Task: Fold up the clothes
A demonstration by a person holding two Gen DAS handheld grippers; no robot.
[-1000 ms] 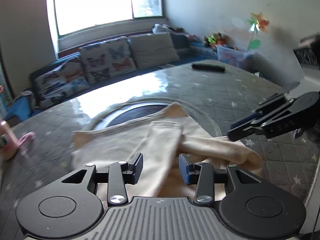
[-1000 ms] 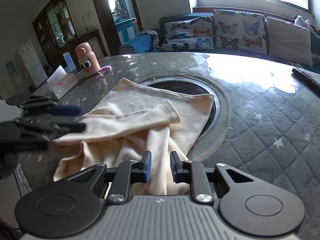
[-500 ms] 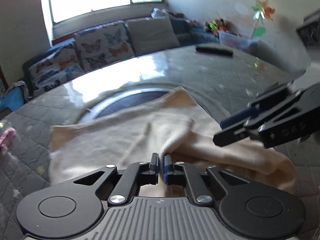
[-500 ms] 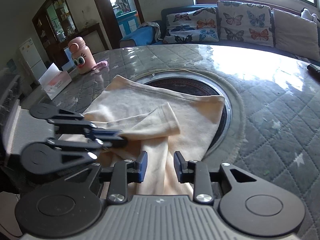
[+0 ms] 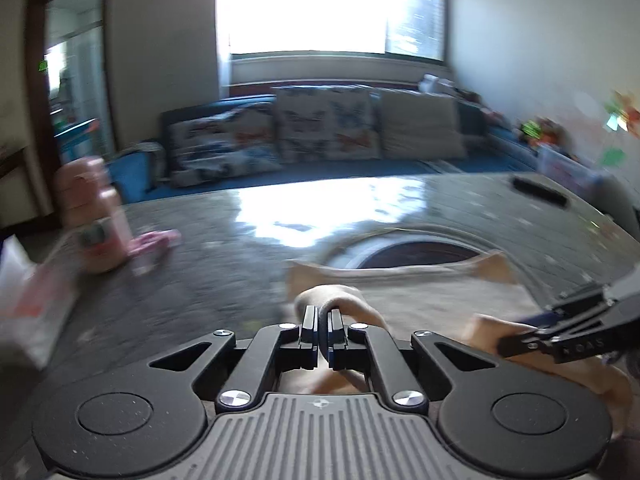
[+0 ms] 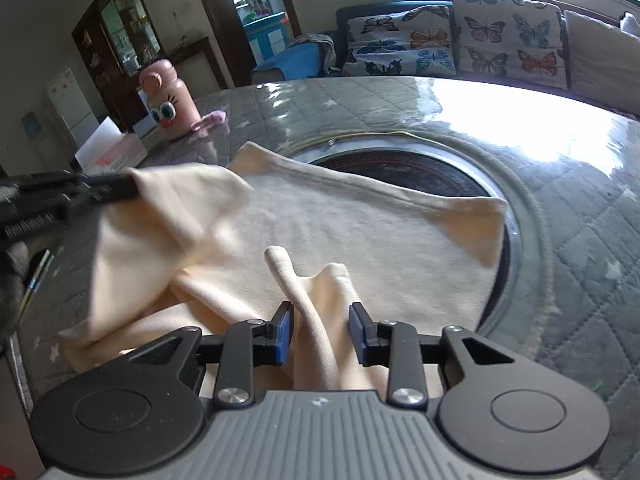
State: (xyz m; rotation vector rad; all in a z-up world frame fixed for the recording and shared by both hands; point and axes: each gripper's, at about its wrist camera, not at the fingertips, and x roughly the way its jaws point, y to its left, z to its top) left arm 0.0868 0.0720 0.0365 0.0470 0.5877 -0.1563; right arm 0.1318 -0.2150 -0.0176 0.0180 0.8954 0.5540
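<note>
Cream garment [image 6: 360,232] lies spread on the quilted grey worktop [image 6: 580,240], partly over its round dark inset. Left gripper [image 5: 322,316] is clamped on a raised fold of the cloth, lifting it. Right gripper [image 6: 321,320] stands wide apart, with a ridge of fabric between its fingers, ungripped. A pink bottle [image 6: 168,100] stands beyond.
</note>
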